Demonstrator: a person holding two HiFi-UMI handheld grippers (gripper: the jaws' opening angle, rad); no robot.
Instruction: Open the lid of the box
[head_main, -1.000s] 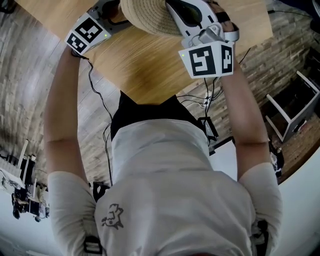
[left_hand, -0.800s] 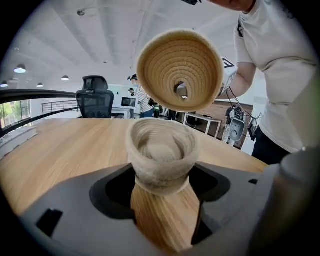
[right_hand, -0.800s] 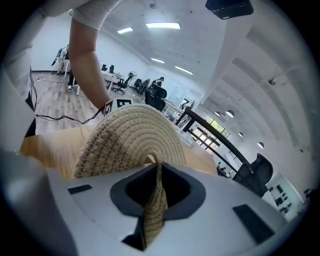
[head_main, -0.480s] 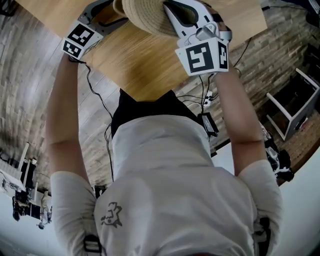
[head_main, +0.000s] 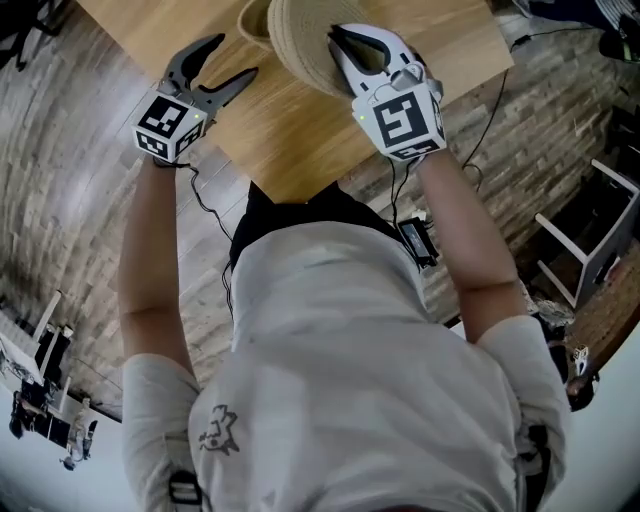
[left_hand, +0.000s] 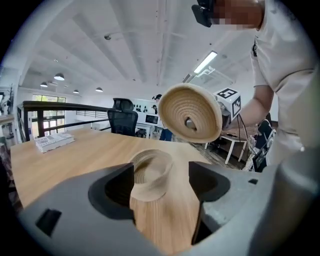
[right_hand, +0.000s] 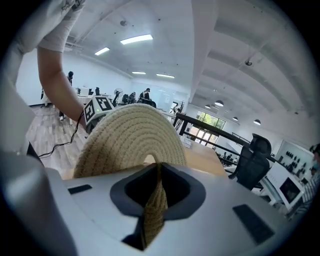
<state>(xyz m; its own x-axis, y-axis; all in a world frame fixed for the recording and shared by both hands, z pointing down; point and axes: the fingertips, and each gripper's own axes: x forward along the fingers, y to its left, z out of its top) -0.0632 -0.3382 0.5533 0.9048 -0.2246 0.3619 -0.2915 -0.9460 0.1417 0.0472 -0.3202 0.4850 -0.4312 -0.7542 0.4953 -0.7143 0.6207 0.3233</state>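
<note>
Lid's off the box and up in the air! The right gripper (head_main: 338, 38) has its jaws clamped tight on the rim of the woven lid (head_main: 300, 45). In the right gripper view the lid's edge (right_hand: 154, 212) runs straight down between the two pads, pinched thin, with the rest of the coiled disc fanning out toward 11 o'clock.

Over to the left gripper (head_main: 232, 57): jaws spread wide, nothing in them, hovering over the wooden table (head_main: 290, 140) at about 9 o'clock from the lid. Its marker cube (head_main: 170, 125) sits at the 7 o'clock end of it.

From the left gripper view, the round woven box (left_hand: 150, 172) stands upright on the table, mouth open, framed in the gap between the parted jaws but ahead of them and not touched. The lid (left_hand: 190, 112) hangs tilted at 1 o'clock above the box, well clear of it, its hollow underside and a small centre stud facing this camera, with the right gripper's marker cube (left_hand: 227, 100) peeking out at its 3 o'clock.

In the head view only a sliver of the box (head_main: 252, 18) shows, at 10 o'clock of the lid.

Far across the tabletop at 9 o'clock lies a stack of papers (left_hand: 54, 141), and an office chair (left_hand: 122, 121) stands beyond the table edge at 11 o'clock
</note>
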